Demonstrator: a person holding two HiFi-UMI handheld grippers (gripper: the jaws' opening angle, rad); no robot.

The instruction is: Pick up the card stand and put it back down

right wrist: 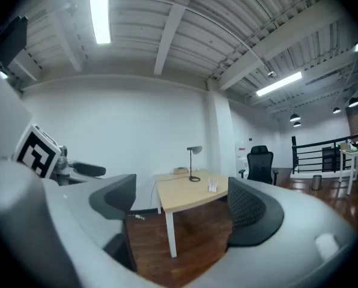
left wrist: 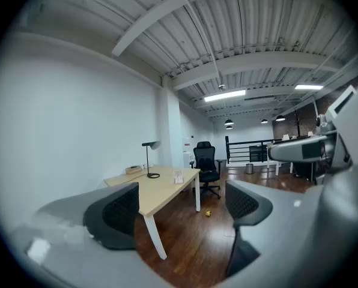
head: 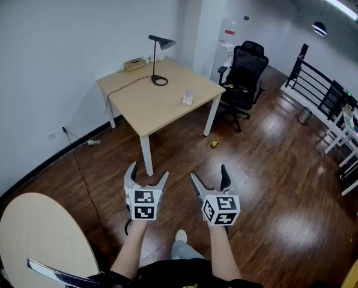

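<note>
1. The bench (head: 144,104) is light wood on white legs. It stands by the white wall in the far part of the room, on a dark wooden floor (head: 269,179).
2. The card stand (head: 187,96) stands upright on the bench, near the edge that faces the office chair (head: 245,77). Nothing touches it, and it is well apart from both grippers.
3. The left gripper (head: 148,171) is held low in front of the person, above the floor. Its jaws are spread with nothing between them. In the left gripper view, only the distant bench and floor show through the gap.
4. The right gripper (head: 208,173) is just beside the left one at a similar height. Its jaws are spread wide and it is empty. In the right gripper view, the bench and card stand (right wrist: 212,185) show far off between the pads.
5. A black desk lamp (head: 153,59) has its base on the bench, apart from the card stand. A small box (head: 134,64) sits at the corner by the wall.
6. A small yellow object (head: 214,144) lies on the floor near the chair.
7. A pale round table (head: 41,239) sits at the lower left of the head view.
</note>
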